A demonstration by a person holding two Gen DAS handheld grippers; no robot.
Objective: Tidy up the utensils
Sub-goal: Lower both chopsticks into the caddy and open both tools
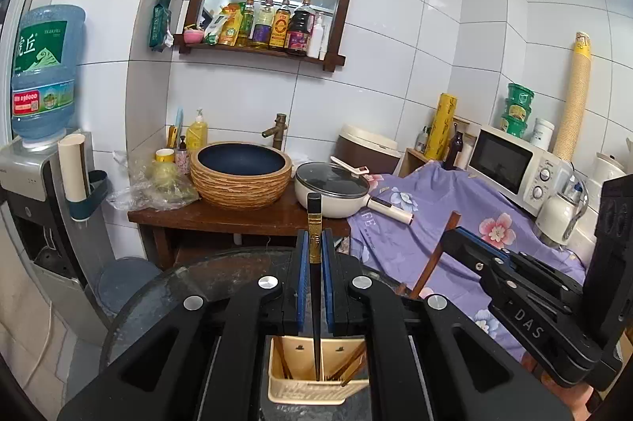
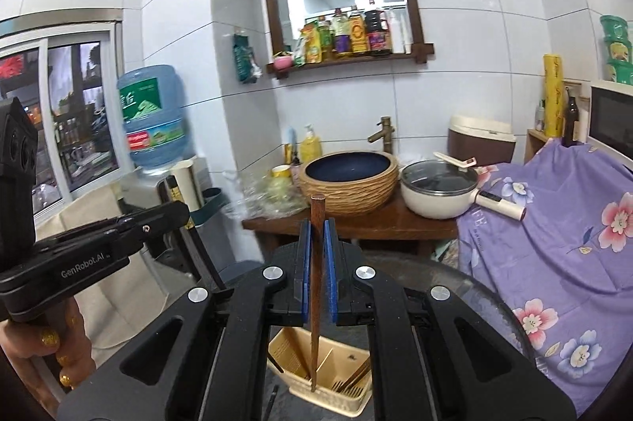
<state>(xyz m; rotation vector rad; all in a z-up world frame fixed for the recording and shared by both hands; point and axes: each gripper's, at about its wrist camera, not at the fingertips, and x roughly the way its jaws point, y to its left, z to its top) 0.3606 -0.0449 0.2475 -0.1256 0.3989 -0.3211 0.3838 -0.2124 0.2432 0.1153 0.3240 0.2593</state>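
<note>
My left gripper [image 1: 315, 243] is shut on a black chopstick [image 1: 315, 223] with a gold band, held upright, its tip down in a beige utensil holder [image 1: 304, 387] below. My right gripper [image 2: 316, 243] is shut on a brown wooden chopstick [image 2: 317, 223], also upright, with its tip inside the same holder [image 2: 328, 395]. The holder has two compartments with several chopsticks leaning in them. The right gripper shows at the right of the left wrist view [image 1: 447, 235], and the left gripper shows at the left of the right wrist view [image 2: 178, 213].
The holder stands on a round dark glass table [image 1: 190, 286]. Behind are a wooden stand with a basin [image 1: 240, 175], a lidded white pot [image 1: 336, 189] and a purple floral cloth [image 1: 427, 223]. A water dispenser [image 1: 35, 164] is left, a microwave [image 1: 510, 164] right.
</note>
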